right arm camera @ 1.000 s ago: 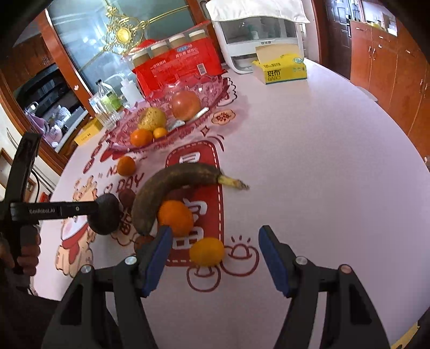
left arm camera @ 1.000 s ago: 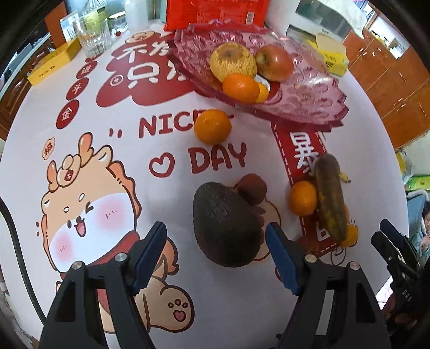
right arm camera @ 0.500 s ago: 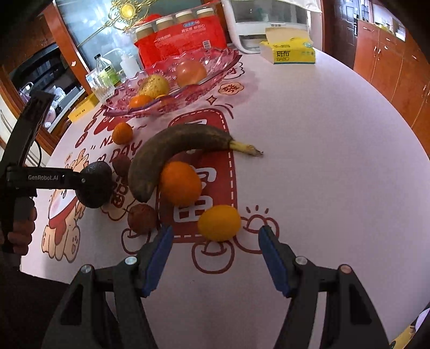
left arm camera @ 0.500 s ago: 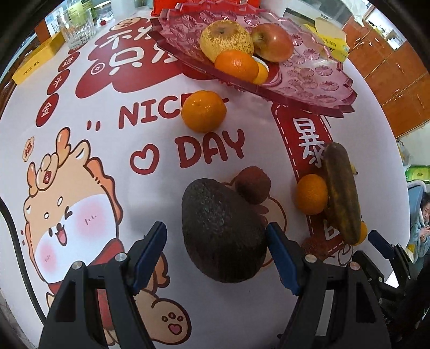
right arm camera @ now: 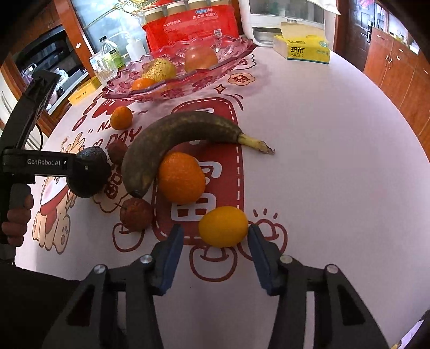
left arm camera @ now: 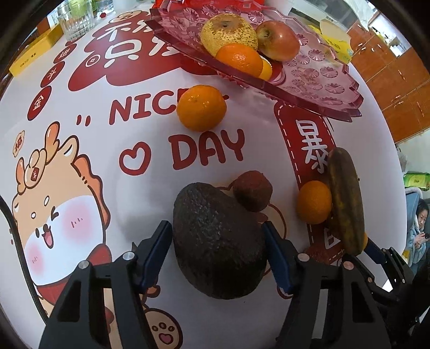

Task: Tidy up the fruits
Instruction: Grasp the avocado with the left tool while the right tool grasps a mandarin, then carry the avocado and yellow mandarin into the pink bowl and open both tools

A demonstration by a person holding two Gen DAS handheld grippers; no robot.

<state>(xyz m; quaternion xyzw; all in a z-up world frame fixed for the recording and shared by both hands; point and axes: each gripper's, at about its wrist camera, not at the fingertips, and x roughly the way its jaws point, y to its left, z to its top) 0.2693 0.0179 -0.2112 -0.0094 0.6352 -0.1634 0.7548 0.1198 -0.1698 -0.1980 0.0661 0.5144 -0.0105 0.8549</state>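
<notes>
My left gripper [left arm camera: 216, 236] is open with a dark avocado [left arm camera: 217, 241] lying between its fingers on the table; the right finger touches it. A small brown fruit [left arm camera: 252, 190] sits just beyond. My right gripper [right arm camera: 215, 239] is open around a small yellow-orange citrus [right arm camera: 223, 226]; the right finger is at its side. A blackened banana [right arm camera: 177, 139], an orange [right arm camera: 181, 177] and a brown fruit [right arm camera: 135, 214] lie close ahead. The pink glass fruit tray [left arm camera: 309, 77] holds a pear, an apple and oranges.
A loose orange [left arm camera: 201, 107] lies near the tray. A glass [left arm camera: 76, 20] and a yellow box [left arm camera: 32, 59] stand at the far left. A tissue box [right arm camera: 302, 49] and a red package [right arm camera: 193, 25] stand at the table's back.
Both grippers have moved forward: the avocado now lies between the left fingers and the yellow citrus between the right fingers. Both have narrowed slightly.
</notes>
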